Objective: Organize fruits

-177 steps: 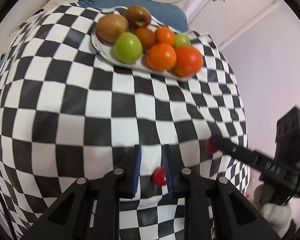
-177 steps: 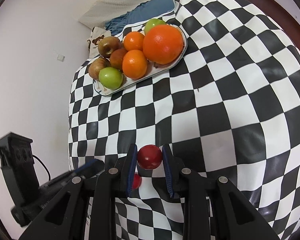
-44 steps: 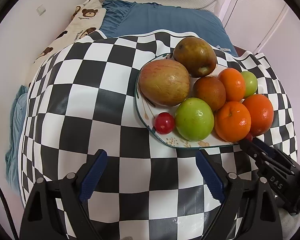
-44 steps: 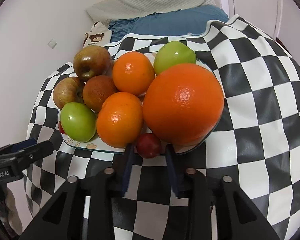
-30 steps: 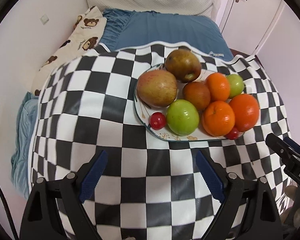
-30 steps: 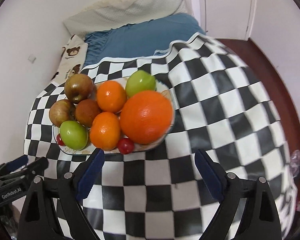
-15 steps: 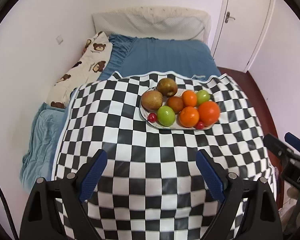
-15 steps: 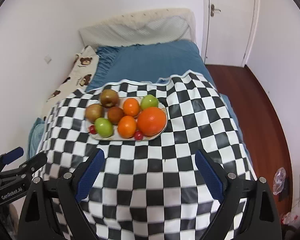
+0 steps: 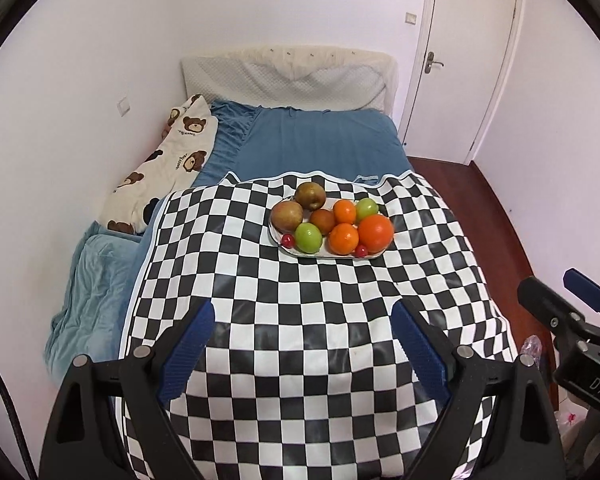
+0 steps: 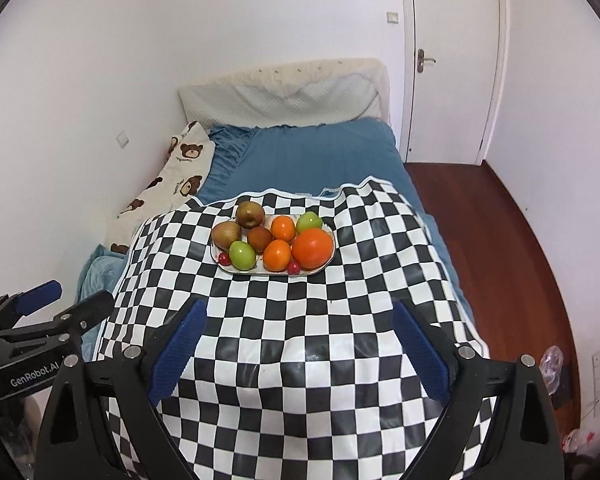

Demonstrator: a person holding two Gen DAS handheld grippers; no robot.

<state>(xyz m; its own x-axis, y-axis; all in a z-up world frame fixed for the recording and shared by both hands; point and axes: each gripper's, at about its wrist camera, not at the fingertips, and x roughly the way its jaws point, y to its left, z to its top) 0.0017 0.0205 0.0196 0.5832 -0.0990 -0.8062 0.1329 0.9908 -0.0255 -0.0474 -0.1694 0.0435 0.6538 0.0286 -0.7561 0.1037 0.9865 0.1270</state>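
A white oval plate [image 9: 296,251] [image 10: 268,271] sits on the far half of the checkered cloth [image 9: 300,340] [image 10: 296,332]. It holds apples, oranges, a big orange [image 9: 375,228] [image 10: 313,248] and two small red fruits, one at the left end [image 9: 287,241] [image 10: 223,257] and one at the front [image 9: 360,251] [image 10: 293,267]. My left gripper [image 9: 302,344] is open and empty, well back from the plate. My right gripper [image 10: 298,340] is open and empty too, also well back. Each gripper shows at the edge of the other's view.
The cloth covers the near end of a bed with a blue sheet [image 9: 316,144] [image 10: 312,152]. A bear-print blanket [image 9: 164,160] lies by the left wall. A white door [image 9: 460,60] and wooden floor [image 10: 480,220] are on the right.
Both grippers have let go of the small red fruits onto the plate, opened wide and pulled far back and up; the plate now looks small and distant.
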